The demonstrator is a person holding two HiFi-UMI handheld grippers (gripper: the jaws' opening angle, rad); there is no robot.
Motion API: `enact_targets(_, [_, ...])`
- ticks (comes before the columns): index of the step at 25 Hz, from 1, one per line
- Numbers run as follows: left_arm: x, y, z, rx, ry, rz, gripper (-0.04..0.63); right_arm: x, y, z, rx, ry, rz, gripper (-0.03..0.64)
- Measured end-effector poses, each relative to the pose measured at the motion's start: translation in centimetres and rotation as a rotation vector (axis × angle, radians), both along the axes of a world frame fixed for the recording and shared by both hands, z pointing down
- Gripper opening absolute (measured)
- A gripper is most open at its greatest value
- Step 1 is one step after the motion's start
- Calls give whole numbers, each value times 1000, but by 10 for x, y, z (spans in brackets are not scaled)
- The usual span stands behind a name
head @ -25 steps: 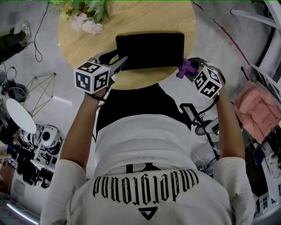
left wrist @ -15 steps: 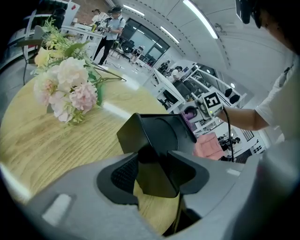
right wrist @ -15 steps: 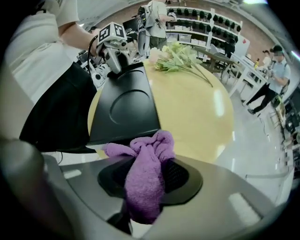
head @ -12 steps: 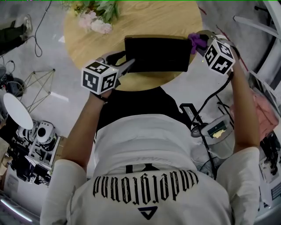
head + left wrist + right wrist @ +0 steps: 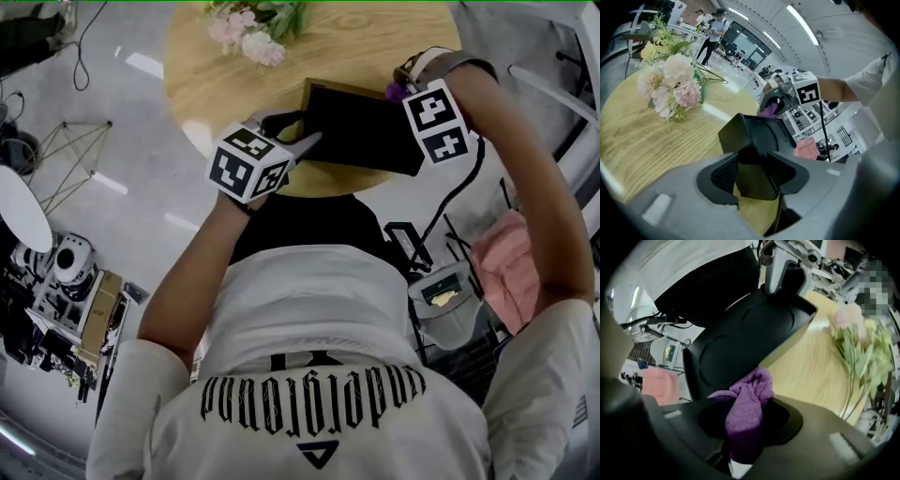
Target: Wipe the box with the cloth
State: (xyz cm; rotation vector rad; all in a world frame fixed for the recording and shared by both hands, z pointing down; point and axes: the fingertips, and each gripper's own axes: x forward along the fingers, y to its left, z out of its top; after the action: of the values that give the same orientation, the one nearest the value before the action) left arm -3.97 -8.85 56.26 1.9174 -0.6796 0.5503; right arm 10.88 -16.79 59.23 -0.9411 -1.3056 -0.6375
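Bright, even indoor light comes from ceiling strips (image 5: pixel 802 24). Both gripper views bend strongly and go dark at the edges. In the right gripper view the flowers (image 5: pixel 848 319) are blurred. The black box (image 5: pixel 361 131) shows almost no detail.

Head view: set above the person, facing steeply down past the shoulders onto the round tabletop (image 5: pixel 216 84), with the box (image 5: pixel 361 131) well away near the frame's top. Left gripper view: rides the left hand-held gripper (image 5: pixel 298 131), hard against one end of the box, facing along it to the right hand-held gripper (image 5: pixel 398 86) at the far end. Right gripper view: close at that far end, cloth (image 5: pixel 747 404) nearest the lens, facing back along the box; all three views share the box and the flowers (image 5: pixel 253 33) beside it.
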Motion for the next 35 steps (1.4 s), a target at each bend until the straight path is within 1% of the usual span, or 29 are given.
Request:
enact_targets(3, [0,-1,1,2,12,1,210,-72,10,5,3,-96,-124,135])
enact_targets(6, [1,0,4,-3,19,-7,210,-141,15,7,-6,-223,-174,135])
enact_targets(8, [1,-1,4,-5,22,-10,210,-169,17,6,-10,-272,-187,135])
enact_targets(10, [0,-1,4,-5,25,-11,210,-175,18,6,-11,-286,-189,135])
enact_targets(13, [0,0,0,3,22,-2,212,-157,17,4,-29,-285,-133,133])
enact_targets(16, [0,1,-4,7,18,7,212,-123,15,2,-40,-255,-71,132])
enact_targets(20, [1,2,-4,11,9,20,212,-54,12,3,-38,-168,-29,132])
enact_targets(25, [3,1,1,3,10,31,212,48,12,8,-39,-15,19,132])
enact_targets(28, [3,0,3,1,8,34,212,85,14,11,-42,32,74,133])
enact_targets(29, [4,-1,4,0,8,36,212,88,14,11,-40,34,86,133])
enact_targets(31, [4,-1,4,-1,8,38,212,82,13,11,-32,19,88,133])
enact_targets(33, [5,-1,4,-3,9,38,212,60,12,10,-26,-18,76,133])
enact_targets(35, [5,0,3,-4,11,37,212,26,12,7,-28,-76,67,133])
